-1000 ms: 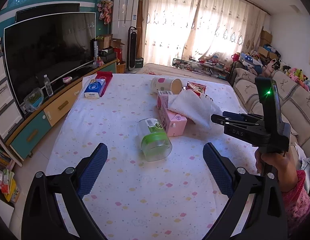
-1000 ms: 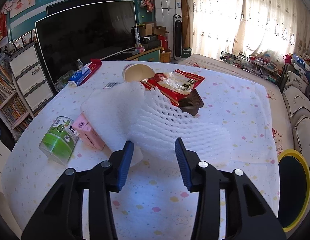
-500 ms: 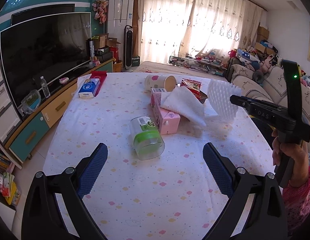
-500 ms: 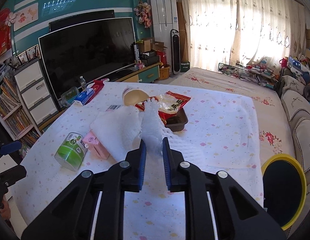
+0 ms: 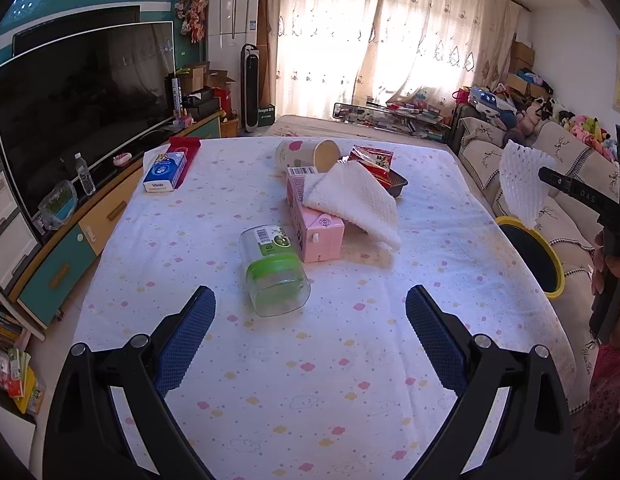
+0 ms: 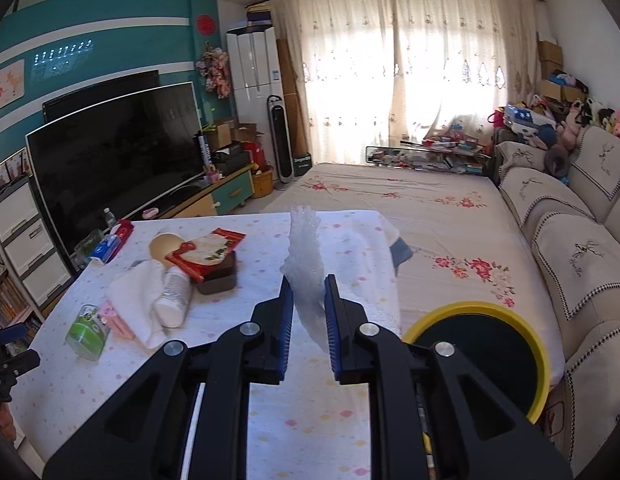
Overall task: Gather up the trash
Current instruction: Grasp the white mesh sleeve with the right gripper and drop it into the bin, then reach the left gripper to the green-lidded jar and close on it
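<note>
Between right hand-held gripper (image 6: 307, 304) pads: foam net (image 6: 305, 256)

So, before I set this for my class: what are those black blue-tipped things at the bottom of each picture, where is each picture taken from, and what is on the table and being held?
They are hand-held tongs, one in each of a person's hands, each with a camera looking along its fingers. There is no robot.

In the left-hand view, the left tongs stand open and empty over the table. On it lie a clear jar with a green band, a pink carton under a white cloth, a paper cup on its side, a red snack packet and a blue tissue pack.

In the right-hand view, the right tongs pinch a white foam net, lifted beside a yellow-rimmed bin.
</note>
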A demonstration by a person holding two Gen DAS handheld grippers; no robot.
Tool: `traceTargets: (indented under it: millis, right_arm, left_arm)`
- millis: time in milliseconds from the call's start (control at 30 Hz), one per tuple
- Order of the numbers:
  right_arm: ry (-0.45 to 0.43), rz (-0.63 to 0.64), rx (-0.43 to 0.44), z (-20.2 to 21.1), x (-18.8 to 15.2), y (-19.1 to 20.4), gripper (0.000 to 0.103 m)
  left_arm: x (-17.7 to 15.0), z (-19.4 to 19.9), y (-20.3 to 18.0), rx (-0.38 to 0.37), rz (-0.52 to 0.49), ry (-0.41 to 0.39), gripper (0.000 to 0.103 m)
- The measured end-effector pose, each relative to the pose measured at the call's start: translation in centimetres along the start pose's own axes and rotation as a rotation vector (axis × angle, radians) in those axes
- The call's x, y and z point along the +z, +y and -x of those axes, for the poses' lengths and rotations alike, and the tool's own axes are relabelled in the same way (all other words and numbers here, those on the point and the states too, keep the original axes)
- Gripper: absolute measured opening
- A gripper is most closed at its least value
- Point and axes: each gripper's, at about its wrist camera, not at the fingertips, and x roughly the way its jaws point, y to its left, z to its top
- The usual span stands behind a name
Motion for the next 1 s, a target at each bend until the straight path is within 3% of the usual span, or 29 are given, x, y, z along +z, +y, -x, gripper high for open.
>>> traceTargets:
  millis: [333, 500, 567, 1000]
  right_arm:
    - [0.096, -0.097, -0.148, -3.8, -3.6, -8.6, 0.015]
    - [0.150, -0.127, -0.187, -5.9, -5.8, -10.6, 0.023]
    - [0.163, -0.138, -0.193, -6.3, -6.4, -11.1, 0.031]
    - [0.143, -0.128, -0.191, -5.5, -6.9, -10.3, 0.040]
  left_arm:
    - [0.0, -1.9, -1.3, 0.009, -0.017, 0.041, 0.094]
    - [0.1, -2.6, -2.0, 0.016, -0.029, 0.054, 0.095]
    - [0.1, -2.9, -2.1, 0.017, -0.029, 0.059, 0.095]
    - [-0.1, -4.7, -1.6, 0.053, 0.006, 0.100, 0.095]
